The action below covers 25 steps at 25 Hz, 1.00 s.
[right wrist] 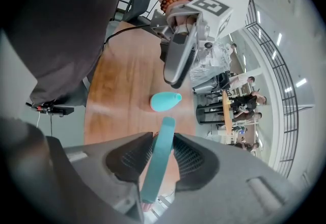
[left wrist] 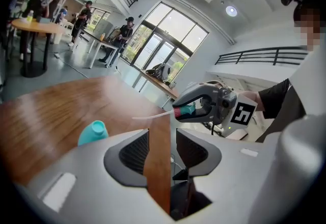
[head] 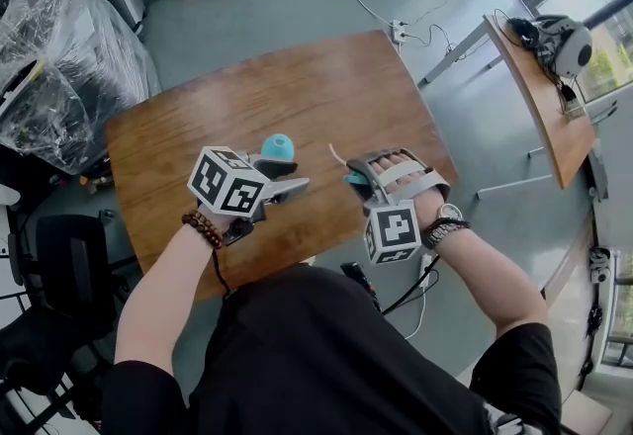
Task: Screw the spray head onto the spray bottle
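Observation:
A small teal spray bottle (head: 278, 146) sits on the wooden table (head: 297, 77), its open neck showing in the left gripper view (left wrist: 93, 132) and the right gripper view (right wrist: 165, 101). My left gripper (head: 293, 177) hovers just beside the bottle, on its near side, and is open (left wrist: 163, 135); only the table's edge shows between its pads. My right gripper (head: 358, 176) is shut on the teal spray head (right wrist: 159, 159), held to the right of the bottle. The head's thin white tube (left wrist: 153, 115) points toward the left gripper (right wrist: 175, 62).
A plastic-wrapped bundle (head: 59, 47) and a black chair (head: 54, 270) stand left of the table. A second wooden table (head: 549, 107) with a headset (head: 559, 43) is at the right. A power strip and cable (head: 399, 30) lie on the floor beyond.

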### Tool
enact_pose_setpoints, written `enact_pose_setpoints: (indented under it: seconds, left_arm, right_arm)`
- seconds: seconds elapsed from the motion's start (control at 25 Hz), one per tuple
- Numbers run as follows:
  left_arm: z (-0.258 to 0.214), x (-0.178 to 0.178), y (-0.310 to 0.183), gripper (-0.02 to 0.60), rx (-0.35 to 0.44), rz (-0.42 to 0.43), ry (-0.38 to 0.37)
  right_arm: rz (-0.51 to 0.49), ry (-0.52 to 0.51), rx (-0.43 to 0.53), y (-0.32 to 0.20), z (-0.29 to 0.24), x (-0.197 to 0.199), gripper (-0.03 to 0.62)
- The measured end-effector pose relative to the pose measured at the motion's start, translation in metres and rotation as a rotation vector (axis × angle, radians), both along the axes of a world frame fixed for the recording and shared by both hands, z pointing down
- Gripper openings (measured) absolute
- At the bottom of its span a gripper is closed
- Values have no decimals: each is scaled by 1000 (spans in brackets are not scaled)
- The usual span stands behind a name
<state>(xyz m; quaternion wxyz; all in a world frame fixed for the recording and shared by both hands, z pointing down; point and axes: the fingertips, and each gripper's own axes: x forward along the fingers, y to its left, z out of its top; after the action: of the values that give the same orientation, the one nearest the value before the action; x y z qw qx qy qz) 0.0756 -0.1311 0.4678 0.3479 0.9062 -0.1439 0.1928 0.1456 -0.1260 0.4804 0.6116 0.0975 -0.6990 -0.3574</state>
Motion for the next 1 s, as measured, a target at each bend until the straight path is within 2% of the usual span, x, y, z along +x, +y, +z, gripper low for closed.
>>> enact_pose_setpoints:
  seconds: [0.28, 0.4, 0.56, 0.72, 1.0]
  left_arm:
    - [28, -32, -11, 211, 181, -66, -232]
    - [39, -39, -18, 232, 250, -92, -302]
    - [54, -44, -28, 282, 312, -134, -354]
    - [66, -48, -40, 355, 367, -181, -373]
    - [95, -52, -58, 464, 458, -219, -434]
  right_arm:
    - [41, -28, -30, -1, -9, -5, 120]
    - [55, -44, -44, 0, -13, -6, 120]
    - [66, -51, -54, 3, -17, -5, 120]
    - [73, -54, -60, 5, -21, -4, 120]
    - [77, -60, -72, 8, -24, -4, 120]
